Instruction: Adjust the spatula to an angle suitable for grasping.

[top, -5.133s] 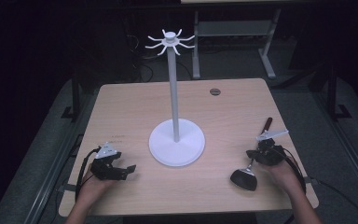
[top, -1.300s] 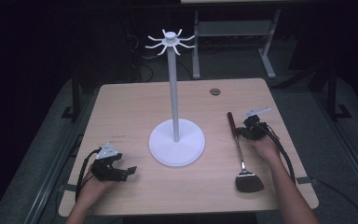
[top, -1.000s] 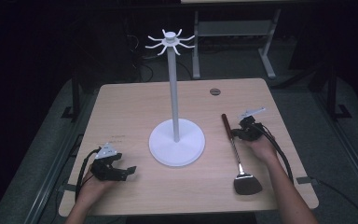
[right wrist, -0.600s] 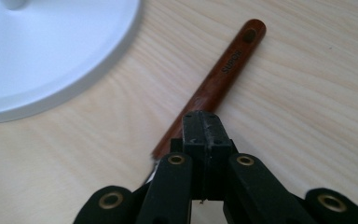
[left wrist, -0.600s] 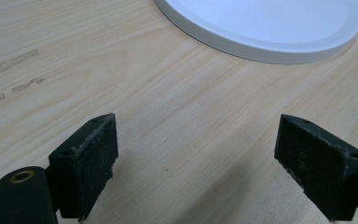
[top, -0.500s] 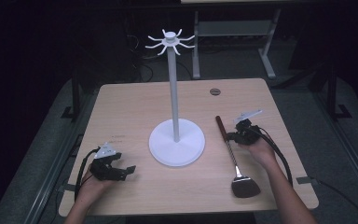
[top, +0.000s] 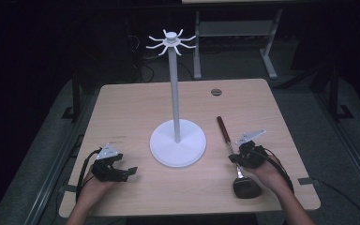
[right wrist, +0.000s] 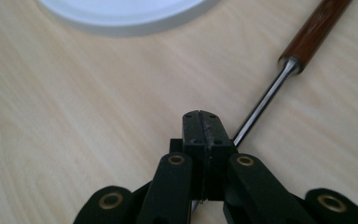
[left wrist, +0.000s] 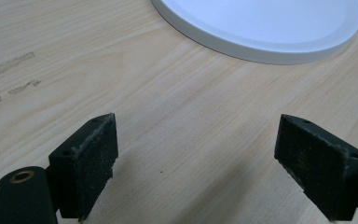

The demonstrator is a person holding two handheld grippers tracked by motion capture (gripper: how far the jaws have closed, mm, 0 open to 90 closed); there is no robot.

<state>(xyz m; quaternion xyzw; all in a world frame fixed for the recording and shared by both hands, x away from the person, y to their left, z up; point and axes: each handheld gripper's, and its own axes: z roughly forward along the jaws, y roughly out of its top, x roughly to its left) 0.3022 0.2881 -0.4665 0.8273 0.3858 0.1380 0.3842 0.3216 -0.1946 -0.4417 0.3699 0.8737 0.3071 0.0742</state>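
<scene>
The right gripper (top: 240,158), fingers clamping the steel shaft of a wooden-handled black ladle (top: 234,159) lying low over the pale wooden desk (top: 131,108), is yet to hang it on the white hook stand (top: 177,93), while the left gripper (top: 122,169) is resting wide open.

From my remote seat I see the surface (top: 122,108) as pale beige wood with fine streaked grain, and at its twelve o'clock edge sits a small dark grey disc (top: 216,92). The stand (top: 177,140) at the centre is plain white from its round base to the pronged top, while the ladle (top: 236,157) at four o'clock has a reddish-brown handle, a shiny silver shaft and a dark bowl. The left claw (top: 124,171) at seven o'clock and the right claw (top: 236,158) are matt black, both with grey top plates, and the right claw's links carry brass-coloured rivets.
</scene>
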